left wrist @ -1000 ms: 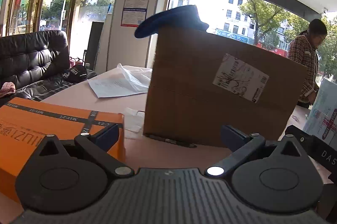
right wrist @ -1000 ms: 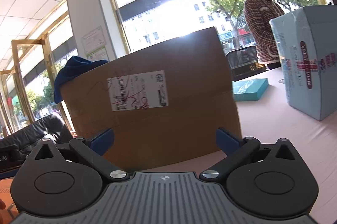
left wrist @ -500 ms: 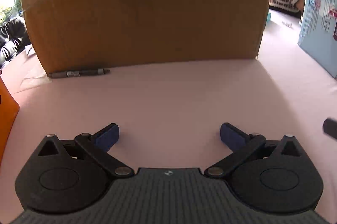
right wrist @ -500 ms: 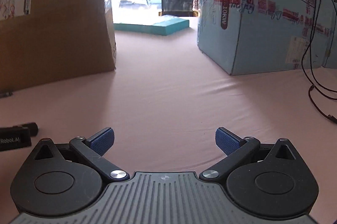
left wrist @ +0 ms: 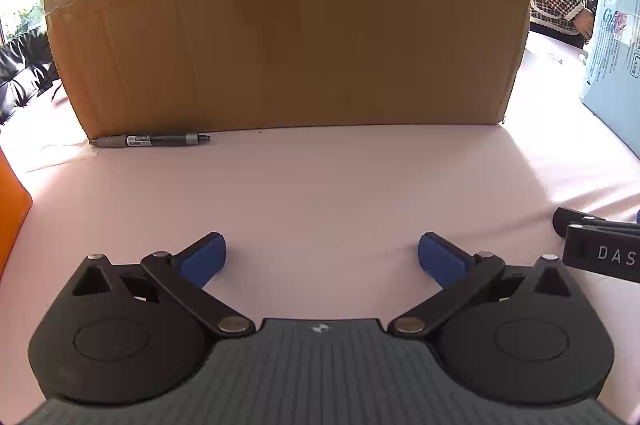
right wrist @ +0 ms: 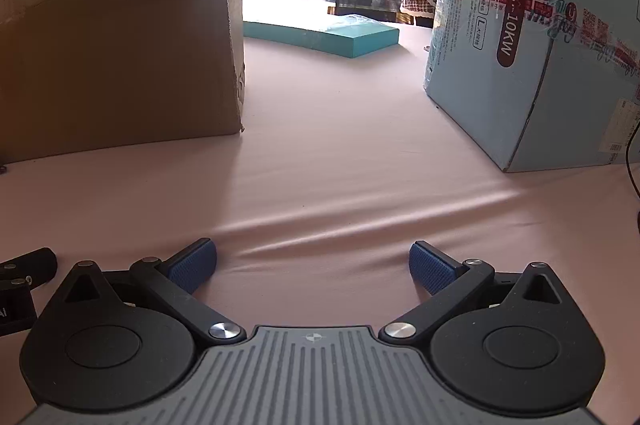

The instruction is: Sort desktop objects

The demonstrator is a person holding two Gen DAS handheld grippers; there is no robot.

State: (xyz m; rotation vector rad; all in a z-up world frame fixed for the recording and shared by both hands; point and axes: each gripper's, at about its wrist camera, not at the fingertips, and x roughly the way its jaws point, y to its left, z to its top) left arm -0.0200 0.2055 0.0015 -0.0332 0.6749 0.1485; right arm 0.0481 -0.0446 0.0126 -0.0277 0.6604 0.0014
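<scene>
Both tools sit low over the pink table [left wrist: 340, 185] with nothing between their blue pads. The left gripper [left wrist: 322, 259] is spread wide, and the right gripper [right wrist: 312, 263] is likewise spread. A grey pen [left wrist: 154, 139] lies flat along the foot of the cardboard box [left wrist: 288, 33], toward the table's left edge, well ahead of the left gripper. A light blue carton [right wrist: 540, 37] stands to the right.

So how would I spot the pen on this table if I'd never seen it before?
Find the big brown cardboard box standing on the pink tablecloth. Look along its bottom front edge toward its left corner: the pen lies flat there, parallel to the box. It is the only slim dark grey stick around, with a small white barcode label on its barrel.
</scene>
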